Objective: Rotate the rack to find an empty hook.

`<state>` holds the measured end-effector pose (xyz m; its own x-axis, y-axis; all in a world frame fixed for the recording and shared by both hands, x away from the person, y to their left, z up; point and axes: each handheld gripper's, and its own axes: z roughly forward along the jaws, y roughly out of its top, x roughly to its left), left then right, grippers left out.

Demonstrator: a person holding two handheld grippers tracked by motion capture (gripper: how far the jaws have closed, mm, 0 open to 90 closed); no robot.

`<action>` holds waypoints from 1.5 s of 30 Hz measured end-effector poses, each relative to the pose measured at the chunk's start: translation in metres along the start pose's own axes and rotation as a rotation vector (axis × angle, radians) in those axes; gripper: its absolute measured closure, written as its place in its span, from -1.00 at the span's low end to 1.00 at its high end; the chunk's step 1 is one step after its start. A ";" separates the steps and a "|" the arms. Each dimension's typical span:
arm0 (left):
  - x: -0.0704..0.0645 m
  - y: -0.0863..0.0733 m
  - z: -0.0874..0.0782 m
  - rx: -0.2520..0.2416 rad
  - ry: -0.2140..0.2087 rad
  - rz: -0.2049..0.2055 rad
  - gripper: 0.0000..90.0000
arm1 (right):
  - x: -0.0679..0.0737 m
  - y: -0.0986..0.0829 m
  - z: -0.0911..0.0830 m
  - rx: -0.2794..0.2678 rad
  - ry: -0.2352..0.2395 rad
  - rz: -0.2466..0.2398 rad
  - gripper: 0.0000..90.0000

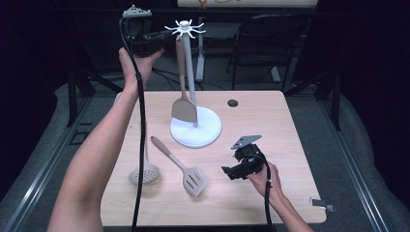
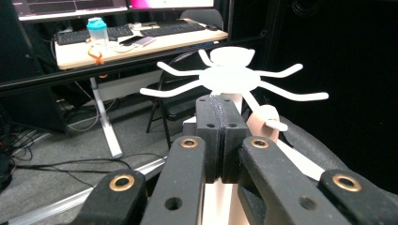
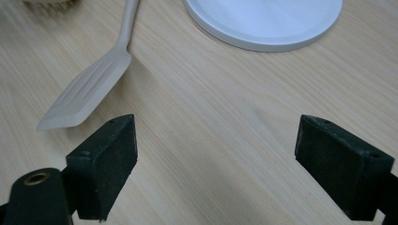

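White rack [image 1: 194,126] stands mid-bench [image 1: 290,145] in the high view with a spatula [image 1: 183,101] hanging from it, your left tongs [image 2: 219,119] are pressed together just below its hooks [image 2: 230,77], and your right tongs [image 3: 225,173] hover spread over bare wood near a second spatula [image 3: 89,89].

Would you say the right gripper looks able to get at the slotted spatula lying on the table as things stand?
Probably yes: the right gripper is open and low over the table, and the slotted spatula lies flat just beside it, with bare wood between them.
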<state>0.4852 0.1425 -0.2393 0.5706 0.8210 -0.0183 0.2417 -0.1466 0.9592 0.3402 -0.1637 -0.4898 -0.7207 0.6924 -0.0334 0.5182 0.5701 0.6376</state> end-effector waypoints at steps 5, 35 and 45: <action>0.003 0.001 0.002 0.001 0.005 -0.005 0.99 | 0.001 0.000 0.001 0.002 0.003 -0.001 -0.71; 0.024 -0.068 -0.028 0.106 -0.010 -0.038 -0.37 | 0.002 0.000 0.001 0.012 0.014 -0.014 -0.69; 0.029 -0.126 -0.031 0.212 0.013 -0.063 -0.63 | 0.004 0.000 0.005 0.026 0.018 -0.019 -0.69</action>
<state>0.4471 0.2018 -0.3518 0.5396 0.8389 -0.0718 0.4369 -0.2061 0.8756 0.3396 -0.1583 -0.4938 -0.7388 0.6732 -0.0315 0.5156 0.5947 0.6168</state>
